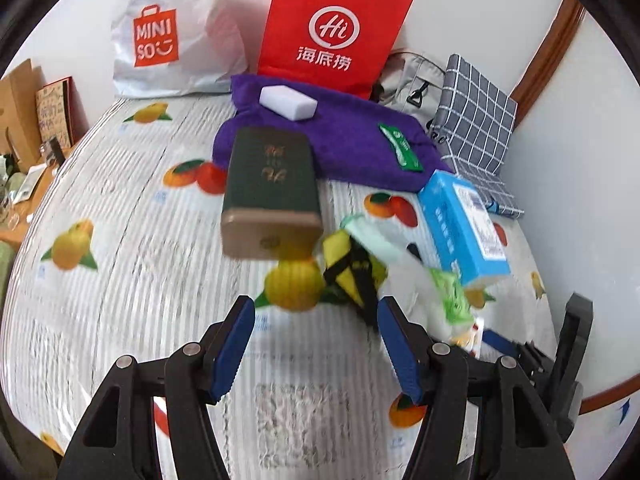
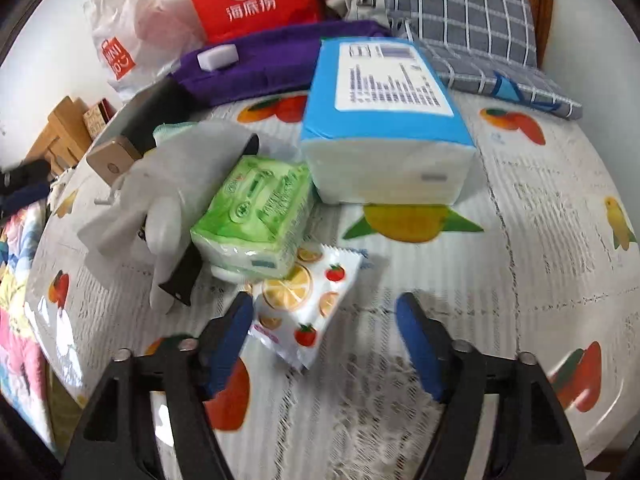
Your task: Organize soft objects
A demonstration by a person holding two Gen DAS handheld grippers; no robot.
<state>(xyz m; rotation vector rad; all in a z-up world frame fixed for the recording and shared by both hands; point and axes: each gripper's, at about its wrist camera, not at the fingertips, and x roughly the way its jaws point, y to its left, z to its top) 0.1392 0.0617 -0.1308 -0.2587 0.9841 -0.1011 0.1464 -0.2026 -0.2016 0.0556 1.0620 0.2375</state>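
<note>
In the left wrist view my left gripper (image 1: 316, 322) is open and empty over the fruit-print tablecloth (image 1: 120, 272), just short of a yellow and black folded item (image 1: 352, 268). Beyond stand a dark green box (image 1: 270, 192), a purple towel (image 1: 344, 136) with a white sponge (image 1: 288, 103), and a blue tissue pack (image 1: 464, 224). In the right wrist view my right gripper (image 2: 324, 320) is open and empty. A fruit-print wipe packet (image 2: 304, 308) lies by its left finger. Behind it are a green tissue pack (image 2: 256, 216), a white glove (image 2: 168, 192) and the blue tissue pack (image 2: 384, 120).
A red paper bag (image 1: 332, 28) and a white Miniso bag (image 1: 176, 32) stand at the back wall. A grey checked cloth (image 1: 476, 128) lies back right. The round table's wooden rim (image 1: 608, 396) curves at the right. The other gripper (image 1: 560, 352) shows at the right edge.
</note>
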